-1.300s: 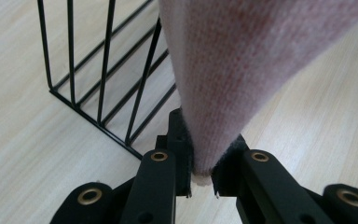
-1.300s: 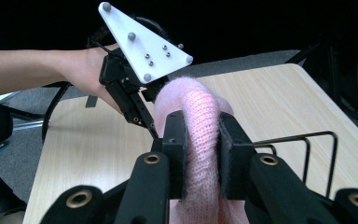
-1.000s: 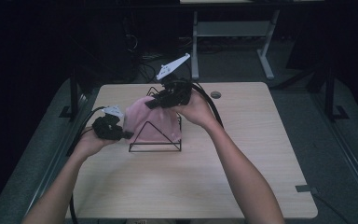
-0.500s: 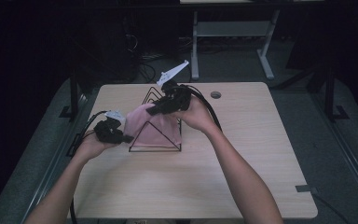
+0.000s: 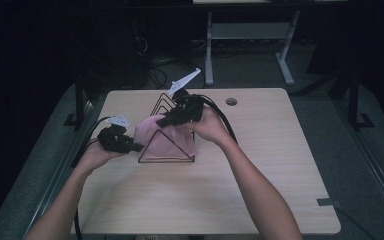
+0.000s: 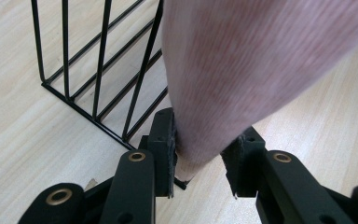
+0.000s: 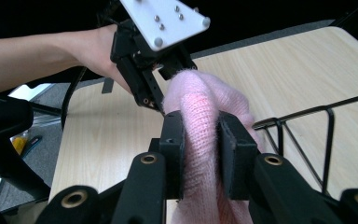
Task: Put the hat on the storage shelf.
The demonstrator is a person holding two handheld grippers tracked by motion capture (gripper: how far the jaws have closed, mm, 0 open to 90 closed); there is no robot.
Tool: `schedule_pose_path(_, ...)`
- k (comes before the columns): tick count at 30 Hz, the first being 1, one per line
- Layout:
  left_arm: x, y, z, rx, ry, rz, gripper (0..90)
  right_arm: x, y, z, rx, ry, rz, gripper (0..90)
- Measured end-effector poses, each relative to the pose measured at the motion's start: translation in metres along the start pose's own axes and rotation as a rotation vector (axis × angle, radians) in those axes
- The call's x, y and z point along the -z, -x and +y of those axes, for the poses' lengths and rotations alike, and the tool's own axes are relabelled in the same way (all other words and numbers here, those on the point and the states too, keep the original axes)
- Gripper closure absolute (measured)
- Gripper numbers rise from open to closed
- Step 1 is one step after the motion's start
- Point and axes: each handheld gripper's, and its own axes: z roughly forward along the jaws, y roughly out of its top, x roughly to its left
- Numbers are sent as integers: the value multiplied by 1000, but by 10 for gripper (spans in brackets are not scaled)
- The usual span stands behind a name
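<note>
On the table point(image 5: 260, 200), one pink cloth point(image 5: 152, 131) drapes over one black wire rack point(image 5: 166, 150), held between two grippers. Left gripper point(image 5: 136, 147) sits at the cloth's lower left end; its jaws have just been opening, one pad against the fabric, the other slightly off it point(image 6: 205, 93). Right gripper point(image 5: 161, 121) pinches the cloth's top fold firmly point(image 7: 200, 135), above the rack's ridge. Cloth's long axis runs from low left up to the right gripper. The right gripper looks to carry the coming move; the left is letting go.
</note>
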Motion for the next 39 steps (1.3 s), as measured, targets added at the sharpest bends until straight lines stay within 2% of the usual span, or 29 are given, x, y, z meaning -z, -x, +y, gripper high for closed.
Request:
schedule_pose_path(1,0,0,0,0,0,0,770,0,0,0,0,0,0,727)
schedule_pose_path(2,1,1,1,-30,-12,5,804,-2,0,-1,-1,-2,2,720)
schedule_pose_path(4,1,2,2,-36,-17,7,825,-2,-1,-2,-3,5,0,710)
schedule_pose_path(6,2,2,2,-39,-23,7,830,-2,-1,-2,-1,4,-3,700)
schedule_pose_path(8,6,0,2,-39,-21,11,830,0,0,-3,-2,-3,-12,652)
schedule_pose_path(13,10,-1,0,-20,-11,17,831,5,-1,-7,-1,-8,-23,598)
schedule_pose_path(16,9,-3,-1,-17,-32,15,831,8,1,-12,-17,0,-26,595)
schedule_pose_path(20,5,-3,-2,-21,-60,15,830,7,2,-16,-15,6,-20,598)
schedule_pose_path(22,3,-4,-3,-30,-88,13,831,6,3,-19,-11,14,-15,608)
schedule_pose_path(26,-1,-4,-5,-26,-103,11,831,7,5,-19,-38,32,-2,639)
schedule_pose_path(27,-2,-5,-5,-25,-111,12,831,6,7,-20,-51,50,6,674)
schedule_pose_path(31,-5,-6,-7,-25,-124,9,831,3,8,-21,-47,35,17,743)
schedule_pose_path(35,-7,-5,-8,-14,-129,8,831,1,8,-21,-41,28,16,760)
schedule_pose_path(39,-7,-5,-8,-26,-134,2,831,0,6,-22,-37,25,24,768)
